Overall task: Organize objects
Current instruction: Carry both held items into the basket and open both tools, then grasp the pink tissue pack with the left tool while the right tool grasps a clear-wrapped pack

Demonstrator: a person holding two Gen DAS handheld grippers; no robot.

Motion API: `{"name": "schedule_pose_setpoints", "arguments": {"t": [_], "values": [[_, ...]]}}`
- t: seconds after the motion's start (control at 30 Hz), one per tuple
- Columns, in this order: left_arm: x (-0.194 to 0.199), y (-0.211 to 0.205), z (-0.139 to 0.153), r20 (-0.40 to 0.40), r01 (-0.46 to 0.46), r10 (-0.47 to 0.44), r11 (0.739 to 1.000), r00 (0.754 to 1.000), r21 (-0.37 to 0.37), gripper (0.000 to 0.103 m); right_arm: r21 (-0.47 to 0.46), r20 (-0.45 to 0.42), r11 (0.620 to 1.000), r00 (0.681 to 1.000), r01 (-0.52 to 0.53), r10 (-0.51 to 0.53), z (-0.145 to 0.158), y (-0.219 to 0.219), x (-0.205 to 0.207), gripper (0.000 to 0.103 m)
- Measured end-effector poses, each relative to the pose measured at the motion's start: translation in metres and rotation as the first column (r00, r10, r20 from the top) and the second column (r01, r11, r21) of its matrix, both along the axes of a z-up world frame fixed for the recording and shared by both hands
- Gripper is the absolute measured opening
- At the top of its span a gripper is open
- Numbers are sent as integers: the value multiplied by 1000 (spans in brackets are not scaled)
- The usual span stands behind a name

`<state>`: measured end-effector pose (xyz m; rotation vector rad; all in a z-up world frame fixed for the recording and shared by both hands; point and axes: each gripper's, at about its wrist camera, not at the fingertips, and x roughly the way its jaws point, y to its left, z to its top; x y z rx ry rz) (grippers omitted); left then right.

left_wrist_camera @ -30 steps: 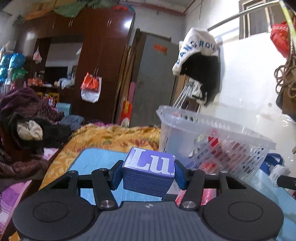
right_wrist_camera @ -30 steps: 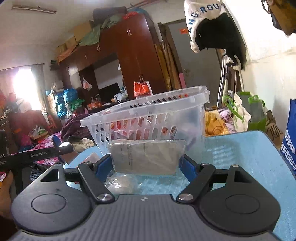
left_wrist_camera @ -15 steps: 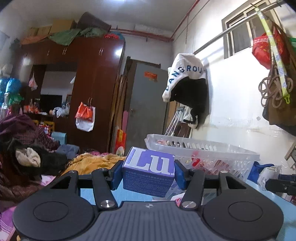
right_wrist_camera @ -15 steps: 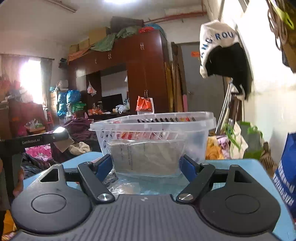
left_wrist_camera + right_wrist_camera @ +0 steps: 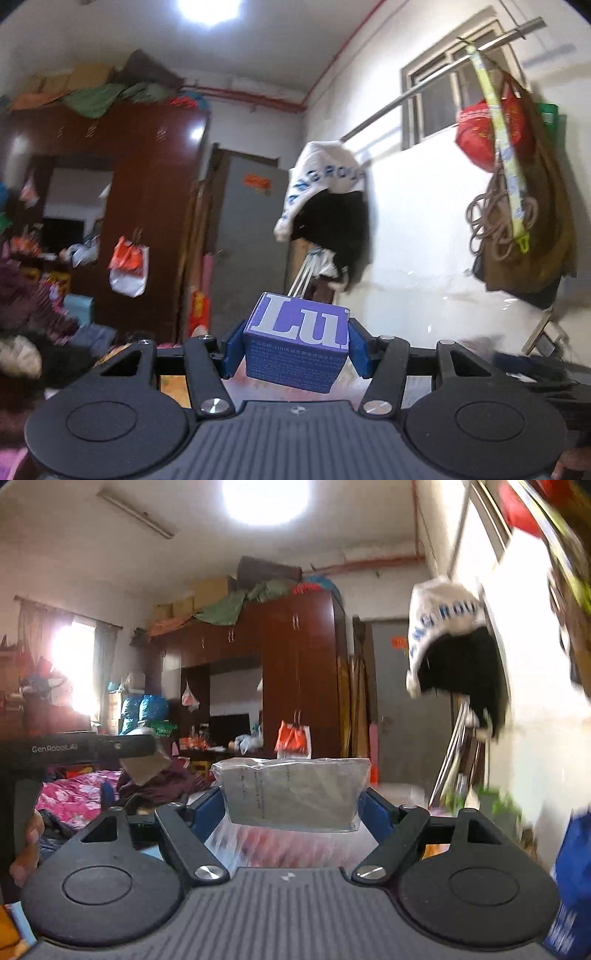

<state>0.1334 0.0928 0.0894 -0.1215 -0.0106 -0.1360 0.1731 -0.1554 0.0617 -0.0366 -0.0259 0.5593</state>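
Observation:
My left gripper (image 5: 295, 349) is shut on a purple-blue box (image 5: 297, 345) with white "LU" lettering, held high in the air. My right gripper (image 5: 293, 808) is shut on a clear plastic packet (image 5: 293, 794) with a grey paper insert, also raised. Below the packet a blurred strip of the white basket (image 5: 288, 845) with red items shows. The left gripper's handle (image 5: 74, 747) and the hand on it appear at the left of the right wrist view.
A white wall with a hanging white and black jacket (image 5: 325, 206) and bags (image 5: 517, 206) on a rail is to the right. A dark wardrobe (image 5: 122, 206), grey door (image 5: 247, 243) and a cluttered bed (image 5: 74, 794) lie ahead.
Both grippers have risen and tilted upward with their loads. The basket and blue table top have dropped out of the left view and nearly out of the right view.

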Motion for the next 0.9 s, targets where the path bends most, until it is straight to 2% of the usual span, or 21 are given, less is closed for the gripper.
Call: {"name": "schedule_pose_setpoints", "arguments": {"t": [0.07,0.17,0.3,0.4,0.43,0.47,0.5,0.6,0.67,0.73,0.8,0.87,0.9], "values": [[20,-15,17,-2,-7,7,999,1000,33,60,-39,-15,999,1000,-4,3,15,9,25,81],[58,-28,29,-82,16,-13,999,997,34,60,-95,-63,995,997,37,-43,23,19,64,81],[99,-32,26,-173,-3,6,1000,985,22,60,-119,-137,993,990,26,-42,19,23,100,81],[130,-28,16,-247,-14,12,1000,969,-4,61,-131,-113,990,992,41,-57,12,22,107,88],[136,-28,12,-258,-16,15,1000,966,-2,64,-137,-114,990,992,43,-59,10,23,108,103],[143,-30,8,-281,-18,22,1000,960,16,77,-144,-119,989,991,38,-55,8,24,108,103],[149,-31,2,-309,-31,41,999,950,37,86,-155,-129,987,990,39,-59,5,24,105,103],[148,-26,-6,-355,-33,45,999,934,41,86,-158,-145,987,987,39,-63,0,17,92,103],[131,-18,-8,-349,-18,20,1000,937,9,86,-82,-182,996,982,43,-58,1,5,82,103],[109,-13,-8,-338,-17,15,1000,941,-3,86,32,-261,999,965,28,-19,-3,-11,66,103],[81,-8,-14,-333,10,-12,1000,943,-9,89,81,-322,997,947,4,22,-12,-20,51,103],[61,-2,-27,-361,16,-14,1000,932,3,95,67,-361,997,931,-28,51,-30,-22,37,103],[56,0,-35,-392,8,-2,1000,920,14,96,39,-388,999,920,-34,47,-40,-20,34,103]]}}
